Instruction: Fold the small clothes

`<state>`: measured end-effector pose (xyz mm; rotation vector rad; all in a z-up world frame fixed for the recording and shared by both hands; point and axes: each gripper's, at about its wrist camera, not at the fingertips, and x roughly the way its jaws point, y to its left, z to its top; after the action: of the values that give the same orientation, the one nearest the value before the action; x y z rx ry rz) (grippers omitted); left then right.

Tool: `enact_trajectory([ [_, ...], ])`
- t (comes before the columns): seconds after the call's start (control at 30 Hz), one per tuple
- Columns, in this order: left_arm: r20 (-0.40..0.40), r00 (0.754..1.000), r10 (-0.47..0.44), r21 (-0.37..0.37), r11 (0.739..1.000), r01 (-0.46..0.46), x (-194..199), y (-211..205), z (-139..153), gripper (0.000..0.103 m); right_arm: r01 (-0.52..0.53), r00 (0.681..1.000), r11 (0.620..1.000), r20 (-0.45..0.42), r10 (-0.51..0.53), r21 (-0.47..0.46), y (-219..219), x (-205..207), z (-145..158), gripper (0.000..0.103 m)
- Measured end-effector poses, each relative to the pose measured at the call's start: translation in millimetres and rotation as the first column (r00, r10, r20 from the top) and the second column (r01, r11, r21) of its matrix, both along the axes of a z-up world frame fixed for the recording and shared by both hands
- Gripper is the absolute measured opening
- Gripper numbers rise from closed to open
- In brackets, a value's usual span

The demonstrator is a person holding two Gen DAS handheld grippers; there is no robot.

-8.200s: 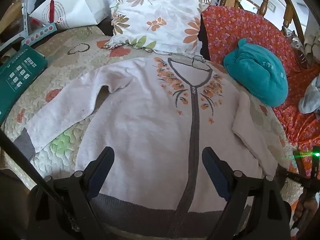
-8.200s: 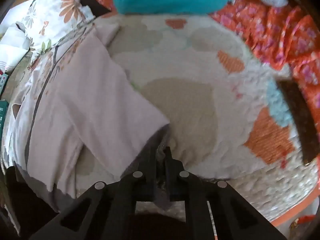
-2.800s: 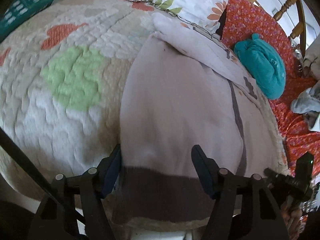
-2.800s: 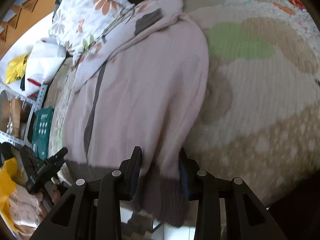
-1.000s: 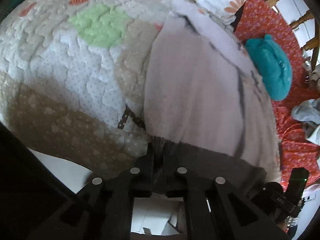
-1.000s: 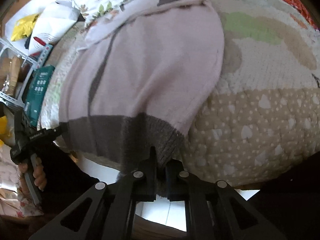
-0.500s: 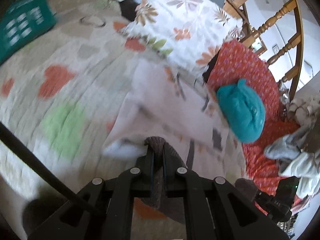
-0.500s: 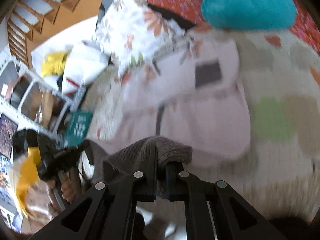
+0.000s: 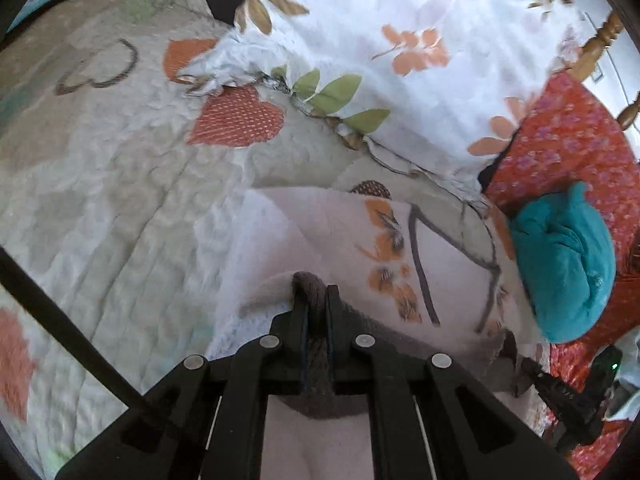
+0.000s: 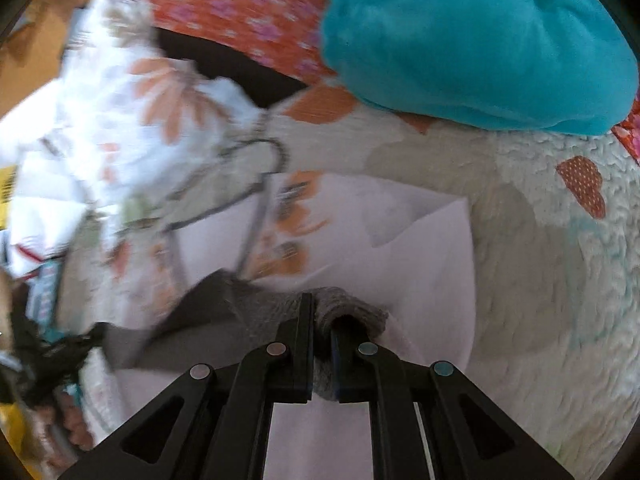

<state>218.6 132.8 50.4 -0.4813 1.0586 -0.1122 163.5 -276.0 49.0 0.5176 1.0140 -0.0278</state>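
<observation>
In the left wrist view, the left gripper (image 9: 316, 300) has its jaws pressed together on the grey ribbed hem (image 9: 310, 284) of the pale pink cardigan (image 9: 344, 232). In the right wrist view, the right gripper (image 10: 322, 312) pinches the same grey hem (image 10: 344, 304) at the other corner, its jaws also pressed together on the knit. Both hem corners are held above the upper part of the cardigan (image 10: 420, 248), near the orange flower print and the dark neckline. The lower half is doubled over the chest part. The cardigan lies on the quilted bedspread (image 9: 120, 184) with heart patches.

One second ago both grippers held the hem at the near edge of the bed and the whole body of the cardigan lay flat in front of them. Now the hem has travelled up toward the collar, and the pillow and the teal bundle look much closer in both views. Eight seconds ago the left jaws were spread wide over the open cardigan; now they are closed on the hem.

Just beyond the collar lies the white floral pillow (image 9: 420, 40), touching the bedspread. To the right of it is the red flowered cloth (image 9: 568, 136), and on it rests a teal bundle (image 9: 568, 264), which fills the top of the right wrist view (image 10: 472, 40). A wooden bed post (image 9: 600, 40) stands farthest.

No writing can be read in these views; the left part of the right wrist view is blurred.
</observation>
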Motion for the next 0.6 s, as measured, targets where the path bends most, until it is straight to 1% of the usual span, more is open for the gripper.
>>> enact_trajectory([
  [0.03,-0.01,1.0,-0.004,-0.027,1.0,0.003,9.6,1.4,-3.2,0.008,0.005,1.0,1.0,-0.005,-0.005,0.005,-3.7,7.3,-6.0,0.008],
  [0.1,-0.014,1.0,0.016,-0.098,0.995,-0.017,21.4,7.2,-6.6,0.014,0.009,1.0,0.999,0.009,-0.01,0.049,-9.6,11.3,-8.1,0.012],
  [0.13,-0.008,1.0,0.026,-0.138,0.99,-0.027,26.6,10.8,-6.8,0.024,0.011,1.0,0.997,0.025,-0.012,0.07,-13.0,11.6,-7.2,0.018],
  [0.17,0.002,0.999,0.039,-0.146,0.988,-0.039,27.9,13.8,-5.5,0.04,0.01,0.999,0.997,0.037,-0.013,0.073,-14.7,10.8,-5.2,0.023],
  [0.23,0.038,0.996,0.08,-0.141,0.987,-0.074,24.8,20.9,0.6,0.059,0.016,0.998,0.999,0.062,-0.019,0.047,-15.4,6.8,1.2,0.044],
  [0.27,0.049,0.995,0.092,-0.143,0.986,-0.085,22.8,24.4,2.6,0.064,0.018,0.997,0.999,0.078,-0.02,0.028,-16.2,4.0,5.8,0.047],
  [0.3,0.05,0.994,0.101,-0.148,0.985,-0.093,20.9,28.5,3.5,0.065,0.014,0.996,1.0,0.092,-0.015,0.012,-16.5,1.6,10.3,0.05],
  [0.33,0.038,0.993,0.108,-0.154,0.983,-0.102,17.7,33.5,3.1,0.065,0.009,0.995,1.0,0.102,-0.009,-0.005,-17.0,0.5,14.4,0.051],
  [0.43,0.02,0.994,0.107,-0.138,0.985,-0.103,4.6,41.8,4.7,0.065,-0.023,0.993,0.997,0.115,0.032,-0.076,-8.6,-7.5,27.1,0.051],
  [0.53,0.029,0.997,0.075,-0.052,0.996,-0.073,-21.4,43.5,7.0,0.066,-0.107,0.986,0.988,0.116,0.119,-0.107,13.5,-24.2,32.8,0.051],
  [0.6,0.02,0.997,0.075,0.035,0.996,-0.076,-44.6,46.7,4.5,0.066,-0.137,0.984,0.984,0.102,0.149,-0.116,25.0,-38.2,29.2,0.051],
])
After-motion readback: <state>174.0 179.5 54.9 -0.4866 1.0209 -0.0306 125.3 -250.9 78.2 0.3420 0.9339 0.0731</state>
